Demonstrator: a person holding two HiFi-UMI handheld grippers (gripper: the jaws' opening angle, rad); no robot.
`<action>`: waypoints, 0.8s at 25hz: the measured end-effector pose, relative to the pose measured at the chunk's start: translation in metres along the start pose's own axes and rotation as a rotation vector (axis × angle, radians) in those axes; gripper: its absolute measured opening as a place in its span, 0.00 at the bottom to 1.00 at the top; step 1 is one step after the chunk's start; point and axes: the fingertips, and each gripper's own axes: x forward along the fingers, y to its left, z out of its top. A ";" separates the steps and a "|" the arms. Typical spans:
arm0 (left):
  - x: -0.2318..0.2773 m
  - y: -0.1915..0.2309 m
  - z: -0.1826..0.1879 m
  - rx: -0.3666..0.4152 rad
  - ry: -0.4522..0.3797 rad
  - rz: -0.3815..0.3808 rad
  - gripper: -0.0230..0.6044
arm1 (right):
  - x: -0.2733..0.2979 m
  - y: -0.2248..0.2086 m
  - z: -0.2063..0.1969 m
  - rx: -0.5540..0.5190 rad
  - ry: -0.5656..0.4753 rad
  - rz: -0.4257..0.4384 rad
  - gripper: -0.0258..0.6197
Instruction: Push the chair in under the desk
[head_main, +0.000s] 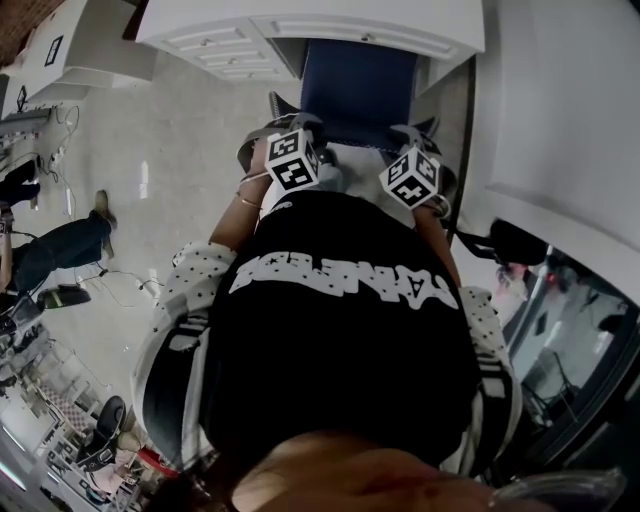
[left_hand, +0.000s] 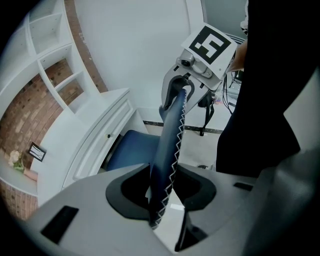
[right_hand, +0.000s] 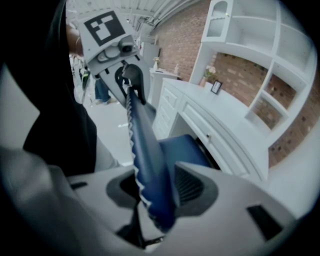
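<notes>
head view: left claw (head_main: 290, 122) and right claw (head_main: 415, 132) grip chair (head_main: 360, 85).

Bright even indoor light. Glare on glossy pale tiled floor (head_main: 143, 178). Strong fisheye bending, dark corners. Right gripper view foreground blurred.

Chair back (left_hand: 170, 145): smooth blue leather, white stitching;
Bench (left_hand: 95, 130): smooth white paint;
Your left claw (left_hand: 167, 200), right claw (right_hand: 155, 192): matt grey plastic
</notes>
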 end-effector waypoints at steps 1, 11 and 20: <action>-0.001 0.002 -0.001 0.002 0.002 -0.001 0.29 | 0.001 0.000 0.002 0.002 -0.002 0.000 0.30; 0.011 0.034 0.003 0.022 0.011 0.048 0.28 | 0.014 -0.029 0.010 -0.013 0.020 -0.031 0.30; 0.016 0.054 0.009 0.030 -0.008 0.029 0.28 | 0.020 -0.051 0.014 0.001 0.029 -0.042 0.31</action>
